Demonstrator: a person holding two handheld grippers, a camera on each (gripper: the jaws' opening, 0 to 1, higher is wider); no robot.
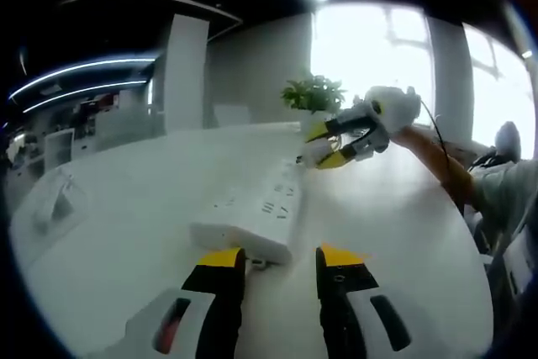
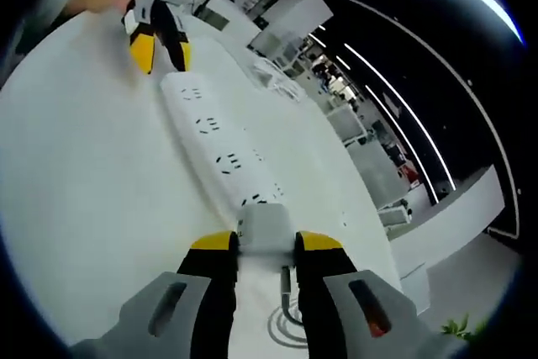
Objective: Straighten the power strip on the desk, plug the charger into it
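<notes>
- The white strip (image 2: pixel 220 157) lies flat on the white desk (image 2: pixel 76 208), with its sockets facing up.
- The right gripper (image 2: pixel 266 245) is clenched on the white charger (image 2: pixel 267 226), which sits over the strip's near end; I cannot tell if it is plugged in.
- A coiled cable (image 2: pixel 287 325) lies between this gripper's jaws, near the camera.
- The left gripper (image 1: pixel 280 255) is released, its jaws apart just at the strip's (image 1: pixel 252 218) end, not touching it.
- A green plant (image 1: pixel 314 92) stands at the desk's (image 1: pixel 403 233) far edge.
</notes>
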